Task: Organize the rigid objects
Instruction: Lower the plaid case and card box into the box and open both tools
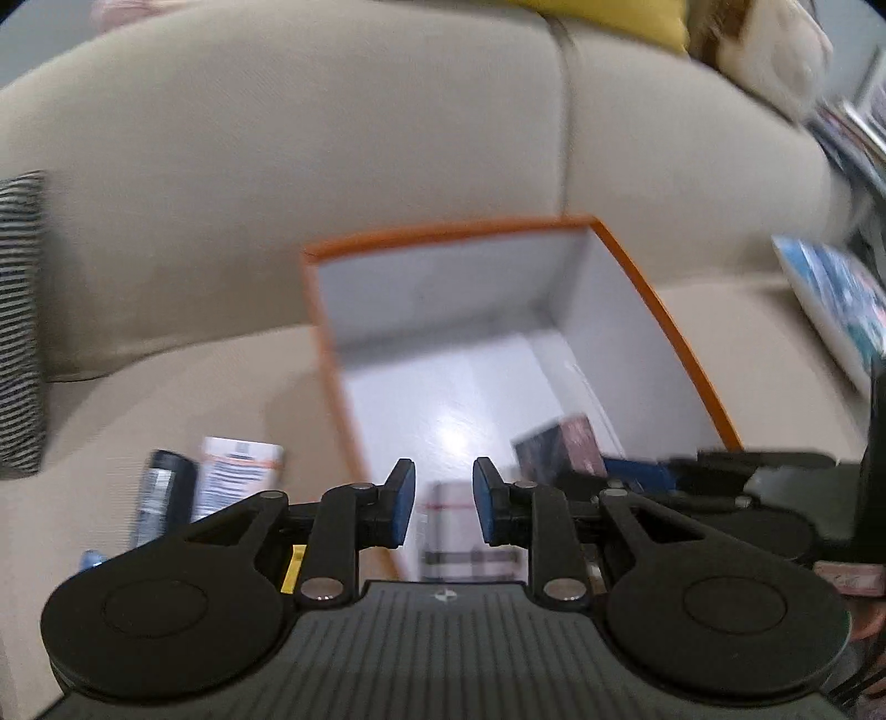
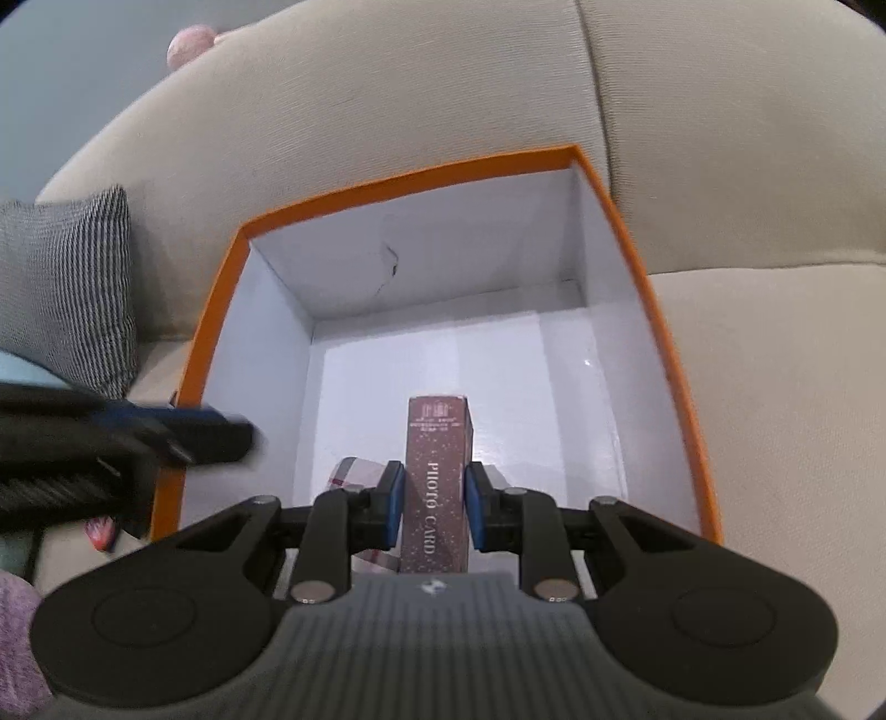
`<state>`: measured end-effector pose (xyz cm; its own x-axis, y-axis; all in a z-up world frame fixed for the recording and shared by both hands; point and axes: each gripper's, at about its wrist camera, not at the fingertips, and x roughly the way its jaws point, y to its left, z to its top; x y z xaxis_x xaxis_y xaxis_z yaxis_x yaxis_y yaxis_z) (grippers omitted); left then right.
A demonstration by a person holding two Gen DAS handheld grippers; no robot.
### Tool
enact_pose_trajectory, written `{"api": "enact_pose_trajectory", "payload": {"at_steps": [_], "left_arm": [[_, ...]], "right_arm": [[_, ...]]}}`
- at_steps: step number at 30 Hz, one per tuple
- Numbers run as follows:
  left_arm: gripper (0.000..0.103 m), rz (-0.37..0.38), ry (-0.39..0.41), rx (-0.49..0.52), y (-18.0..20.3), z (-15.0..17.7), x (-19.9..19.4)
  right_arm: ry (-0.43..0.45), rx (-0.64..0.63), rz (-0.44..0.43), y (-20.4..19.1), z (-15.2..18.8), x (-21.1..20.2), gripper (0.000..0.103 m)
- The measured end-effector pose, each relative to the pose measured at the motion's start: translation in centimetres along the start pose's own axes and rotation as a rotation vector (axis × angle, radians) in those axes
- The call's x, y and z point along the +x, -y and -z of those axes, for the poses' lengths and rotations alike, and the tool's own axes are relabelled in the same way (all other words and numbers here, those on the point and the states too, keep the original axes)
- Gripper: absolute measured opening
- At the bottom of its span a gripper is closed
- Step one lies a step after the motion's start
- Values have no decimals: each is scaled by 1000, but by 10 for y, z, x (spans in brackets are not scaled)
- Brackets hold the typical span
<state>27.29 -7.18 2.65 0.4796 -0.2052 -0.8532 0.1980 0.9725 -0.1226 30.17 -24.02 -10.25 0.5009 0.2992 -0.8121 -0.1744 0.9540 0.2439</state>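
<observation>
An open white box with an orange rim (image 2: 421, 169) stands on the beige sofa seat. My right gripper (image 2: 433, 501) hangs over its near end, shut on a maroon box printed "PHOTO CARD" (image 2: 437, 443), held lengthwise between the blue pads. A plaid box (image 2: 354, 471) lies on the box floor just beneath. In the left wrist view my left gripper (image 1: 443, 504) hovers above the orange-rimmed box (image 1: 443, 230) and the plaid box (image 1: 459, 520). Its jaws are opening, with nothing between the pads. The right gripper (image 1: 720, 476) and the maroon box (image 1: 559, 448) show to its right.
A dark can (image 1: 163, 498) and a white-and-orange carton (image 1: 241, 471) lie on the seat left of the box. A striped cushion (image 2: 66, 288) leans at the far left. A colourful flat book (image 1: 830, 304) rests on the right, and a yellow cushion (image 1: 609, 16) sits on the backrest.
</observation>
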Motion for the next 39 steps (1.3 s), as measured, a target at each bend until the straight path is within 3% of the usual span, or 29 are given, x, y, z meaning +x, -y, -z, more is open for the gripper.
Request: {"api": "enact_pose_trajectory", "payload": {"at_steps": [4,9,14,24,28,31,34,39], "left_arm": [[29,5,22,-83,-23,6,-10],[29,55,7,-165,-40,13,-6],[29,89,-8,-174,-44,18,0],[29,101,-19,-197,-47,25,9],[29,108,-23,-212,-50,26,10],[29,111,-25,-214,-50,27,11],[29,113,-30,-221,-49,27,12],[29,120,-33,-231,-50,28,13]], "right_arm": [[-32,-44,38,-9,1,15,24],[-48,-65,-14,-16,3,25,24],[-78,-82,-43,-20,7,26,24],[-147,108,-137,8,3,26,24],[-172,106,-150,11,0,31,25],[-194,35,-88,0,-6,34,25],[-221,-49,-8,-6,-7,38,34],[-277,-81,32,-7,-5,49,49]]}}
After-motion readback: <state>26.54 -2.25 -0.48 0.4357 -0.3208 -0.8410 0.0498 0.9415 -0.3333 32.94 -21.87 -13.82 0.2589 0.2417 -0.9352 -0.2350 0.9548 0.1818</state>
